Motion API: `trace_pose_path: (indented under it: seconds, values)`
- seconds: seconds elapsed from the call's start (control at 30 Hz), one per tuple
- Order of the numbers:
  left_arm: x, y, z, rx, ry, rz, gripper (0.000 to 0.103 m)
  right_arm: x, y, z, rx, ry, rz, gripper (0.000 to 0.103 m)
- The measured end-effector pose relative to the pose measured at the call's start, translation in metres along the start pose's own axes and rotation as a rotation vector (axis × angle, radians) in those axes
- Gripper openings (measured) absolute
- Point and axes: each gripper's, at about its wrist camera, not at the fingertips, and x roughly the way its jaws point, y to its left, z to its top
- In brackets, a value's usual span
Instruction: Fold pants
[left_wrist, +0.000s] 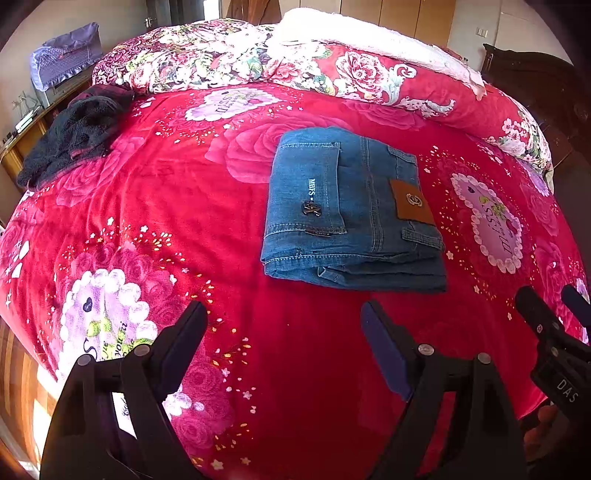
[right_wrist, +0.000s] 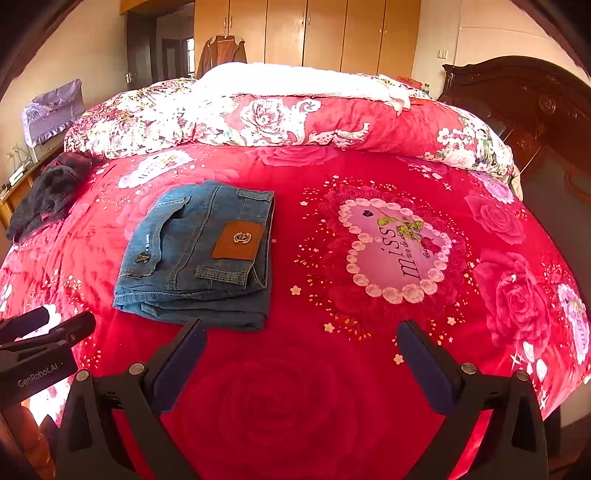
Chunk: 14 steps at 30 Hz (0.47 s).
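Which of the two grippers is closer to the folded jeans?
Neither clearly; if either, the left. The left gripper hangs open just short of the jeans' near edge, squarely before them. The right gripper, also open, sits as close but off their right corner. Neither touches them.

Bare red bedspread (right_wrist: 295, 387) lies around the folded jeans (right_wrist: 199, 254); rolled quilt (right_wrist: 295, 118) blocks behind.

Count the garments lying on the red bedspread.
2: folded jeans near the middle, and a dark crumpled garment at the far left edge. More may hide under the rolled quilt.
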Motion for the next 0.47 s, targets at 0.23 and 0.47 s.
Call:
trace_pose_path:
  seconds: [0.23, 0.47]
  values:
    - [-0.001, -0.009, -0.004, -0.003, 0.004, -0.015, 0.086, 0.007, -0.002, -0.002, 0.008, 0.018, -0.001, 0.103]
    - [-0.001, -0.014, -0.005, 0.004, -0.006, 0.014, 0.086, 0.012, -0.007, -0.005, 0.021, 0.033, -0.01, 0.103]
